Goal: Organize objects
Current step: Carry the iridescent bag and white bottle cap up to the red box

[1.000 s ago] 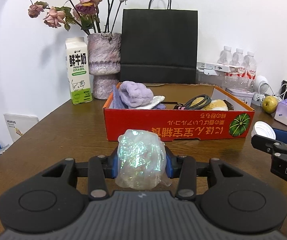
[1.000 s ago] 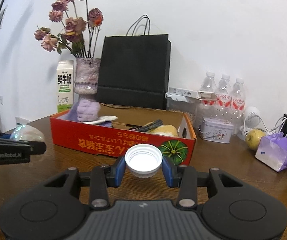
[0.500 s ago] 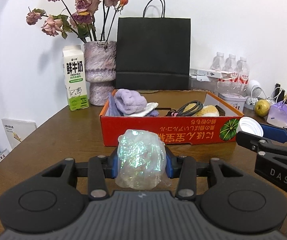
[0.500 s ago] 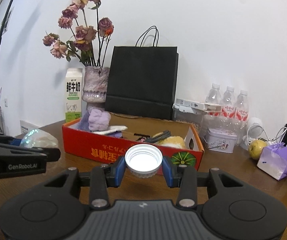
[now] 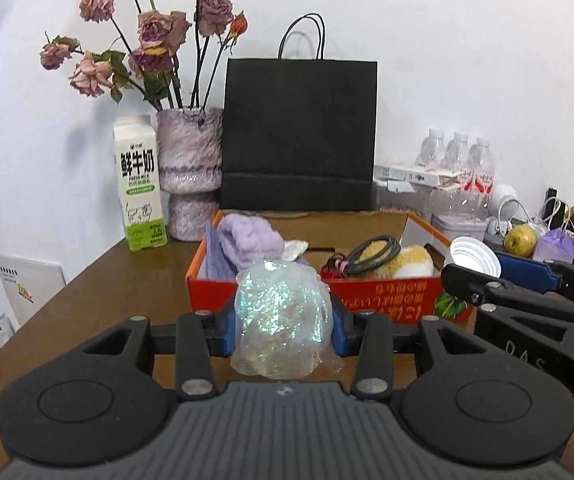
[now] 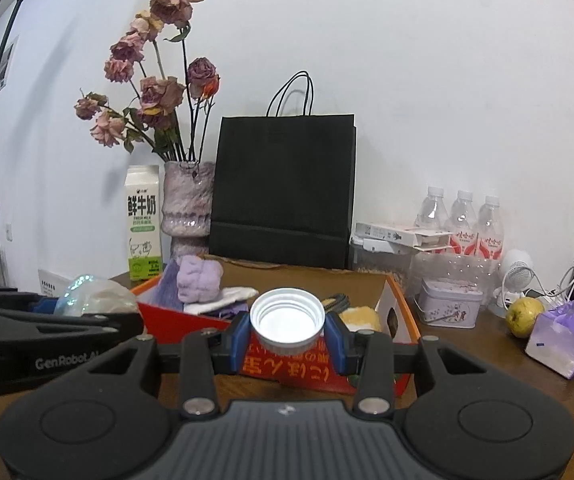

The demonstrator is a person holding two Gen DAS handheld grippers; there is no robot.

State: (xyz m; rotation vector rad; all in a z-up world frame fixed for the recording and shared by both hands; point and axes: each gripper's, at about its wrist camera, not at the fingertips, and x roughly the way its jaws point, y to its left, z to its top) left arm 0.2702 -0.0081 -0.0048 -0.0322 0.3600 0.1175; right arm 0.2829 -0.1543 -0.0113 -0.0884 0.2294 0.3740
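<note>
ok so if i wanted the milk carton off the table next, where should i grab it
Probably the milk carton by its flat side walls at mid-height, coming in level from the front. It stands upright, tall and square. The vase sits close on its right, so that jaw has little room; the gabled top is too sloped to pinch well.

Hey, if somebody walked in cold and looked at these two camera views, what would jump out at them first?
Probably the shimmering iridescent wad clamped in the left gripper, right in the foreground. Next, the white bottle cap pinched open side toward the camera in the right gripper. Behind both sits the red cardboard box of odds and ends, with dried roses towering at the back left.
</note>
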